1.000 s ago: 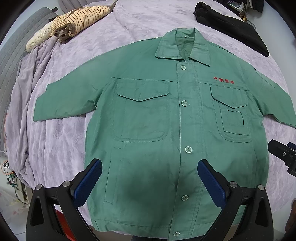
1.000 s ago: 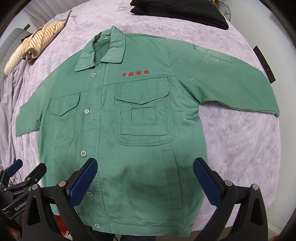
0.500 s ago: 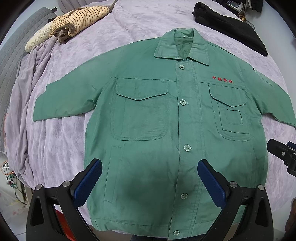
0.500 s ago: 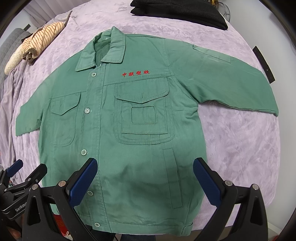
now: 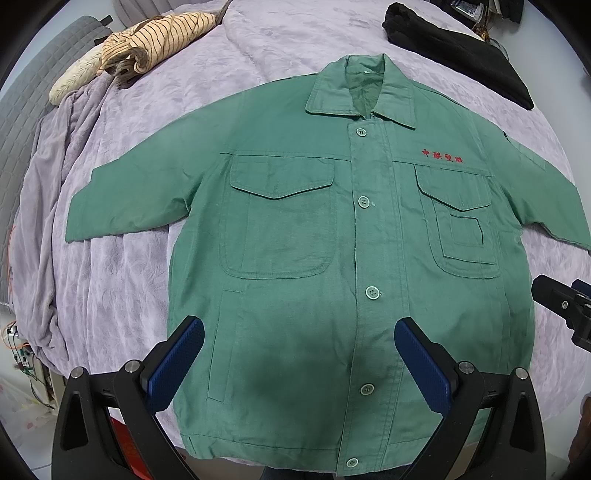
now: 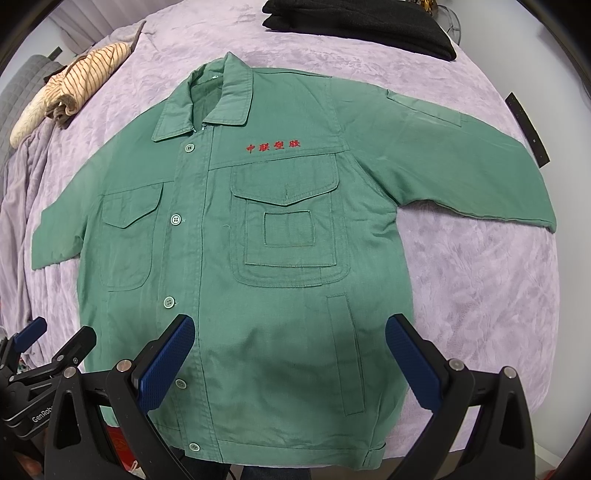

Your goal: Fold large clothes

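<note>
A green work jacket [image 5: 314,240] lies flat and buttoned, front up, on a lilac bedspread [image 5: 122,280], collar far, hem near, both sleeves spread out. It also fills the right wrist view [image 6: 266,251]. Red characters mark its chest. My left gripper [image 5: 299,354] hovers open and empty above the lower front near the hem. My right gripper [image 6: 290,354] hovers open and empty above the lower right panel. The right gripper's tip also shows at the left wrist view's right edge [image 5: 561,306]; the left gripper shows at the right wrist view's lower left [image 6: 40,350].
A striped beige garment [image 5: 147,48] lies bunched at the far left. A folded black garment [image 5: 461,48] lies at the far right; it also shows in the right wrist view [image 6: 362,26]. A grey quilted headboard [image 5: 26,122] stands at the left. The bed's edge runs just below the hem.
Both views have shifted slightly, so the jacket sits a little higher and nearer in frame. The jacket itself has not moved and both grippers stay open.
</note>
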